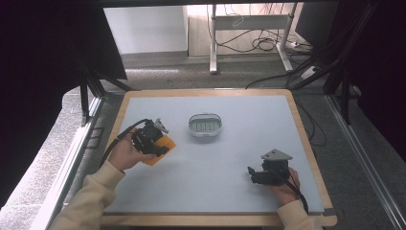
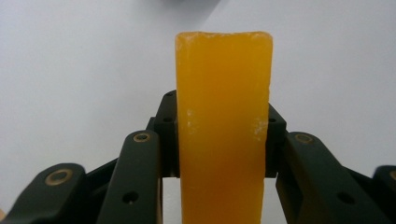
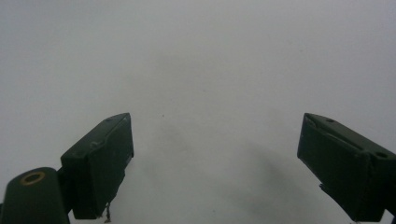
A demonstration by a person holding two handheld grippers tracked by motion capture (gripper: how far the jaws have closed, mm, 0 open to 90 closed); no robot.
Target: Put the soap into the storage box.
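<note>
**Orange bar clamped in the left gripper, above the mat**

The orange soap bar (image 2: 223, 126) stands on edge between the jaws of the left gripper (image 2: 223, 140), whose pads press on both of its long faces; its far end juts well past the fingertips. In the high view the orange soap bar (image 1: 162, 147) sits at the left side of the grey mat (image 1: 230, 158), held out of the left hand (image 1: 125, 154) and pointing roughly toward the middle of the table. A white slotted soap dish (image 1: 205, 125) lies on the mat beyond and to the right of the bar, apart from it. The right gripper (image 1: 258, 175) rests near the mat's right front corner, well apart from the dish and the bar. In the right gripper view its jaws stand wide with bare mat between them.
</note>
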